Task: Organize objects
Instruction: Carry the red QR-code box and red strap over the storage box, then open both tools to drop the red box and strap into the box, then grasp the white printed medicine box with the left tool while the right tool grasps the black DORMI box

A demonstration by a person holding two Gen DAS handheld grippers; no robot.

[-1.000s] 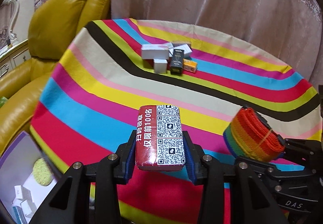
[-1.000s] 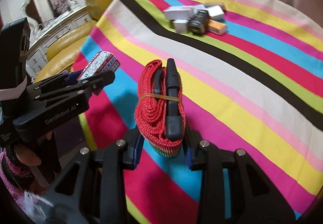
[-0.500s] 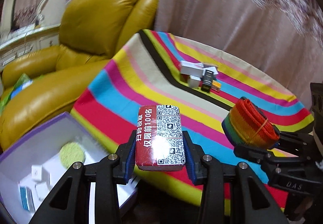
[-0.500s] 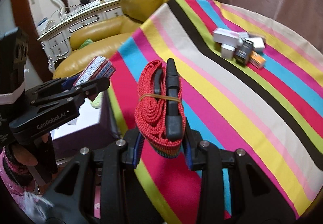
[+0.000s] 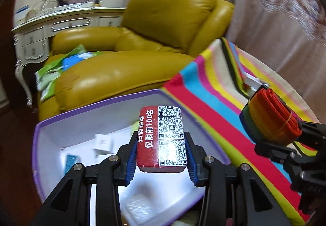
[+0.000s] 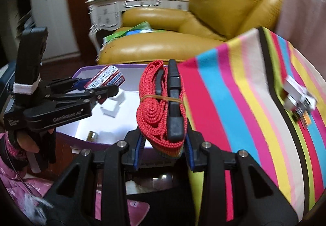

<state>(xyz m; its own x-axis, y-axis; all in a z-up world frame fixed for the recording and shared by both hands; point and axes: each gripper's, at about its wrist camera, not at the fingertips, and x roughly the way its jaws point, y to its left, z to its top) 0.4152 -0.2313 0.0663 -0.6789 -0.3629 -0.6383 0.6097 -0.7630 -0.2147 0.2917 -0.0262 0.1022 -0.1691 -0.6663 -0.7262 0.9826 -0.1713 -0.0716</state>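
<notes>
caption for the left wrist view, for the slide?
Left gripper holds a red QR-code packet over an open purple-rimmed white box; right gripper carries a rolled rainbow strap.

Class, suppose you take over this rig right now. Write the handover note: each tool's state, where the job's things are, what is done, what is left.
Left tool: shut on the red QR-code packet, held over the open purple box.
Right tool: shut on the rolled rainbow strap, rubber-banded with a black buckle; it sits near the box edge, beside the striped tablecloth.
Done: a few small white boxes and other bits already lie in the purple box.
Left: release the packet into the box, then the strap. A cluster of small boxes still sits on the tablecloth and probably goes in next.
</notes>
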